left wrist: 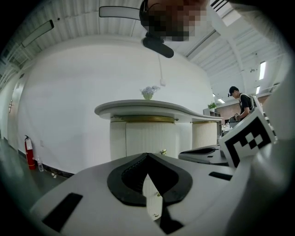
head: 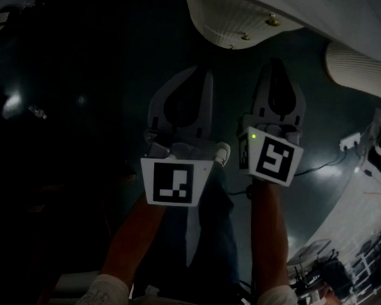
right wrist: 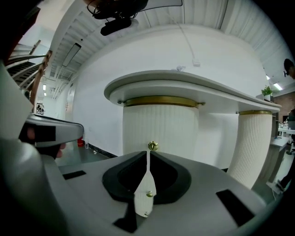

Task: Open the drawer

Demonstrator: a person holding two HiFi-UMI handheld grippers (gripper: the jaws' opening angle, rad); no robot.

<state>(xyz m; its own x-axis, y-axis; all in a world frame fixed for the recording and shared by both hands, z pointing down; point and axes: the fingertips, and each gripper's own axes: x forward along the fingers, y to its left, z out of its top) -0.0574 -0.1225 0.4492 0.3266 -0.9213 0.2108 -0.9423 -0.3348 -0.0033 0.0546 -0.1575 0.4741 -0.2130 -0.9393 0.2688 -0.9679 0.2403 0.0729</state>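
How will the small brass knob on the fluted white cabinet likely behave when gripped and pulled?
The brass knob looks small, round and polished, so a grip could probably slip off unless closed squarely. It appears rigid metal, unlikely to bend. The fluted cabinet front behind it looks solid, so it may pull heavily rather than spring open.

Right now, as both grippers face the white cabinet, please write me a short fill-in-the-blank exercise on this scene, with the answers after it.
1. The right gripper has its jaws ___, with nothing between them.
2. The white cabinet is ribbed ___.
3. The fire extinguisher by the wall is ___.
4. The knob is touched by ___ gripper.
Missing words: shut; vertically; red; neither.
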